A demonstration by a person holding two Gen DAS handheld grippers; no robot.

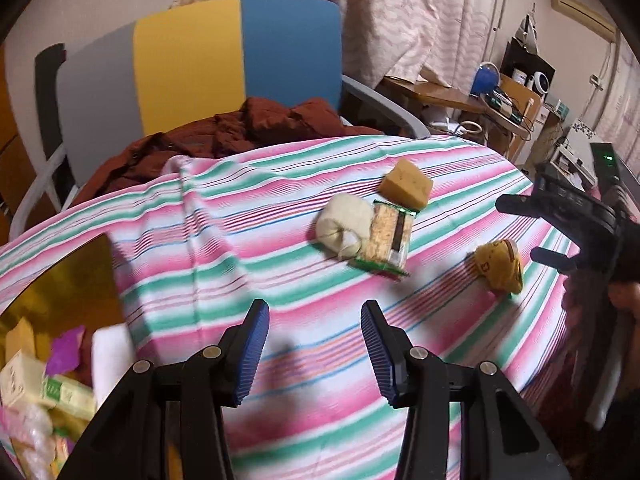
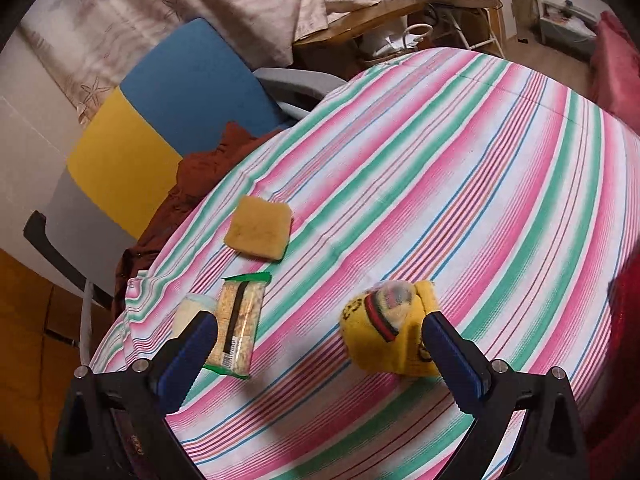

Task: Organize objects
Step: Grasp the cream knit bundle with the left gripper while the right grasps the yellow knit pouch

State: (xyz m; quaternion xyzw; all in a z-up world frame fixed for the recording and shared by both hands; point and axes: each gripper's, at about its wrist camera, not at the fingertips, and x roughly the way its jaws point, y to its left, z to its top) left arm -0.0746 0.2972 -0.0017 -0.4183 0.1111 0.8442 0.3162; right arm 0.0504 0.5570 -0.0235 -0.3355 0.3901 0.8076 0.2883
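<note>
I am holding the left gripper (image 1: 316, 344) low over the striped cloth (image 1: 280, 240) covering the desk, its blue-padded fingers (image 1: 252, 352) spread apart with nothing between them. Ahead of it I am seeing a green-edged cracker packet (image 1: 386, 240) lying flat, a cream rolled cloth (image 1: 344, 226) touching its left side, and a tan sponge (image 1: 406, 188) just beyond its far end. A yellow knitted piece (image 1: 500, 266) is lying apart to the right, near the right gripper (image 1: 532, 228), which is coming in from that edge.

Through the right wrist camera I am looking down on the same yellow knitted piece (image 2: 394, 326), sitting on the cloth just beside the right-hand finger (image 2: 452, 356). The right gripper (image 2: 320, 344) is standing wide open, gripping nothing; whether that finger is touching the knit I cannot tell. At the lower left of the left view, a gold-lined box (image 1: 60, 300) is holding assorted packets. A chair (image 1: 200, 64) with grey, yellow and blue panels is standing behind the desk.
</note>
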